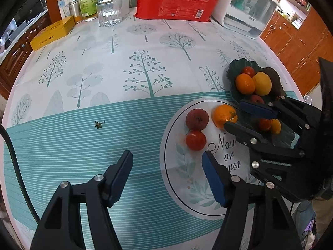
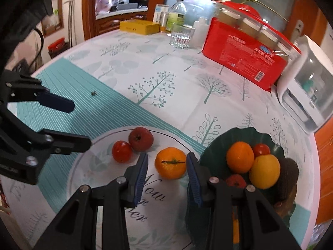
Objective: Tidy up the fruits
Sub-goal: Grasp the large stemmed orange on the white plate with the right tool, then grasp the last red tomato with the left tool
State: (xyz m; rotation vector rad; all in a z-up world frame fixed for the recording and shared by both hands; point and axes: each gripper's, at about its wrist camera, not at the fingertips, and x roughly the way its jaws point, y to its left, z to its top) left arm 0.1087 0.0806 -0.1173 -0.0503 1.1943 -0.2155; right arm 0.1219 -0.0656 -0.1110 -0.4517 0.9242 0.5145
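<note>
the round white printed plate (image 2: 87,179) on the tree-patterned tablecloth (image 1: 145,48) carries a dark red apple-like fruit (image 2: 141,139), a smaller red tomato-like fruit (image 2: 122,151) touching it, and an orange tangerine (image 2: 171,163) a little apart. the right gripper (image 2: 167,164) stands over the plate with its blue-padded jaws on either side of the tangerine, small gaps showing, not pressing it. the left gripper (image 1: 167,162) hangs open and empty above the plate's left edge. just beside the plate, the dark green wavy-rimmed dish (image 2: 268,137) holds more orange, yellow and red fruit.
</note>
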